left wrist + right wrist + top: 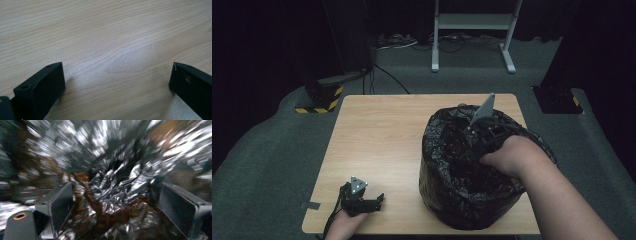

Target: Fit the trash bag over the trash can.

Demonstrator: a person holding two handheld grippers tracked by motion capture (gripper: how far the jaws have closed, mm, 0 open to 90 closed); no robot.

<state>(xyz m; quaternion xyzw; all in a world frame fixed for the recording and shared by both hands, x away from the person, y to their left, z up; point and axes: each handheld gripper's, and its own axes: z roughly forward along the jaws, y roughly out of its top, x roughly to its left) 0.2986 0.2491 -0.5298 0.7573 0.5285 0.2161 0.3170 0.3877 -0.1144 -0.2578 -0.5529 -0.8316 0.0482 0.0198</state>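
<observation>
High view: a black bin bag (462,185) is seen lining a round container at the lower right of the counter (382,140), its rim rolled over the top and its near side close to the counter's front edge. The right tongs (472,142) are pushed down into the bag's mouth, held by the right hand (507,157); the grey three-cornered plate (483,109) sticks up above the far rim, right of centre in the frame. The left tongs (379,199) are laid at the lower left of the frame, near the counter's front edge, well apart from the bag, gripped by the left hand (344,220).

Left gripper view: bare wood grain is seen between the two black jaws, which are spread wide, one at the lower left and one at the lower right of the frame. Nothing is held.

Right gripper view: picture is motion-blurred. Crumpled glossy black film (117,182) is seen across the frame, with brownish patches at centre left. Jaws are spread wide at the lower left and lower right; loose folds of film lie between them, but nothing is clamped. Contact between the jaws and the film cannot be told through the blur.
</observation>
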